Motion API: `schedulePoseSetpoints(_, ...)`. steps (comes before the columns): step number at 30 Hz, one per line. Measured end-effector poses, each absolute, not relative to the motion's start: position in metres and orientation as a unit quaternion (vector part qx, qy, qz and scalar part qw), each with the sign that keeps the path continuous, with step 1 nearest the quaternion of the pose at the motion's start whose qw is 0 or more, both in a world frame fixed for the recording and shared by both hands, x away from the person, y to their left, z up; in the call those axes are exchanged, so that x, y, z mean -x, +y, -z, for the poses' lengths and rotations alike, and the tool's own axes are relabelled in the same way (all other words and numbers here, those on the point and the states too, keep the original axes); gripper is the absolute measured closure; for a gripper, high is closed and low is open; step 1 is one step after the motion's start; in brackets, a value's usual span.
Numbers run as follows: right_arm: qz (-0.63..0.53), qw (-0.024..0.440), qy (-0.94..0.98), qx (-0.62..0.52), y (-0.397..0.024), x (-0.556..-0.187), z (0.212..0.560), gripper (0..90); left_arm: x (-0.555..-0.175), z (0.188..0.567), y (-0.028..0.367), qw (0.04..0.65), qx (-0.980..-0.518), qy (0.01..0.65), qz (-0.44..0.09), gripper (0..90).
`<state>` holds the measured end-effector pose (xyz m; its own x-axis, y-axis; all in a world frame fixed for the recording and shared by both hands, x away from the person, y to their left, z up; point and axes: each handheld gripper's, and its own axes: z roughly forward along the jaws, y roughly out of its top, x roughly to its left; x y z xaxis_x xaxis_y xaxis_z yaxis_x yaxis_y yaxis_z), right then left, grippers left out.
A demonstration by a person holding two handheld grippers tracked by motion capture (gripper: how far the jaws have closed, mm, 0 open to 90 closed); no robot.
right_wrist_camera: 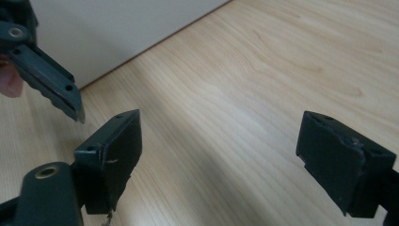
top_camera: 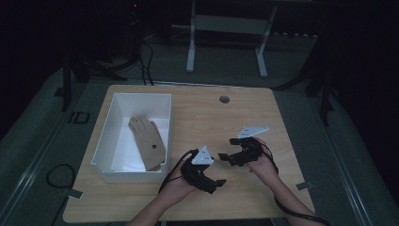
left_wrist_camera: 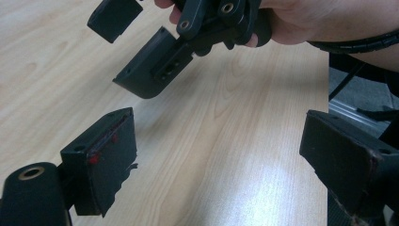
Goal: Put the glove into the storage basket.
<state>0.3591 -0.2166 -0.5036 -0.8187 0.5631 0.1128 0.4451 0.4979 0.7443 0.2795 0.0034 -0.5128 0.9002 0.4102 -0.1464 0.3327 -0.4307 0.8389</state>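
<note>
A tan glove [top_camera: 147, 142] lies flat inside a white rectangular bin [top_camera: 107, 136] on the left of the wooden table [top_camera: 211, 117]. My left gripper [top_camera: 217, 183] is low over the table just right of the bin's front corner, jaws wide apart and empty. In the left gripper view its own jaws [left_wrist_camera: 221, 160] frame bare wood, and the right gripper [left_wrist_camera: 136, 52] hangs ahead, also spread. My right gripper [top_camera: 227, 148] sits a little farther back and to the right, open with nothing between its jaws. In the right gripper view the gripper [right_wrist_camera: 221, 160] faces bare tabletop beside the bin wall [right_wrist_camera: 103, 33].
A round cable hole [top_camera: 224, 99] sits near the table's far edge. Black cables trail from both grippers toward the front edge [top_camera: 291, 212]. A white table frame [top_camera: 226, 33] stands on the floor beyond. The surroundings are dark.
</note>
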Motion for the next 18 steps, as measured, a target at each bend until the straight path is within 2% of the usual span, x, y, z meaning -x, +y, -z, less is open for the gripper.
schedulePoseSetpoints(18,-0.403,0.084,0.864,-0.289,-0.250,-0.343,0.542,13.8,-0.278,0.552,-0.011,0.487,-0.849,0.205,-0.022,12.0)
